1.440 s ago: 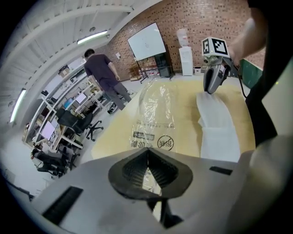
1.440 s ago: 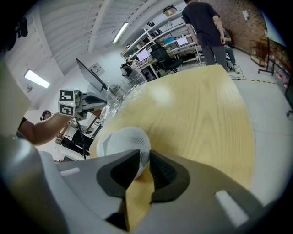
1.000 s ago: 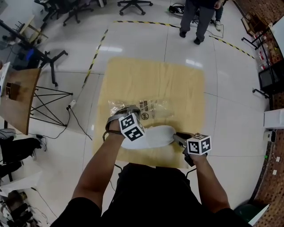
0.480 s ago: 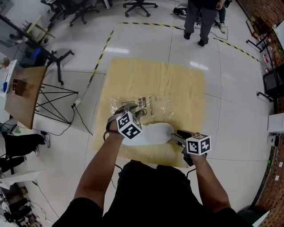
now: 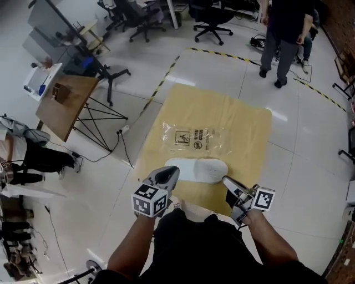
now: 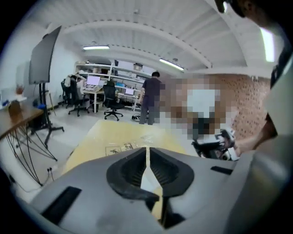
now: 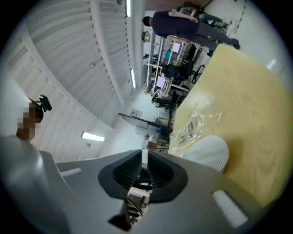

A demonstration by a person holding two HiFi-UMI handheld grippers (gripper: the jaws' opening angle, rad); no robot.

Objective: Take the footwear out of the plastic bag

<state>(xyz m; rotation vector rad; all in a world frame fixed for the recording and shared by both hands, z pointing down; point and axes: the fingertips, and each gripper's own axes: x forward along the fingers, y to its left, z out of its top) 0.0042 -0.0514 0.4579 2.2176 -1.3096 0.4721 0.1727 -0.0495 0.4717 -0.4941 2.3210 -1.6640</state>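
The white footwear [image 5: 197, 170] lies out of the plastic bag [image 5: 195, 136], flat on a yellow mat [image 5: 247, 125] spread on the floor [image 5: 138, 66]. The clear, printed bag rests crumpled on the mat just beyond the footwear, on its far side, and their edges look to be touching.

The left gripper [image 5: 168, 174] hovers at the mat's near left edge, close to the footwear's left end. Its jaws are closing, with only a thin slit between them and nothing in it. The right gripper [image 5: 228, 182] hovers near the footwear's right end. Its jaws are also closing on a narrow gap that holds nothing.

A wooden table [image 5: 65, 102] stands well off to the left, office chairs [image 5: 213, 16] at the far side, and a person [image 5: 284, 39] stands far right.
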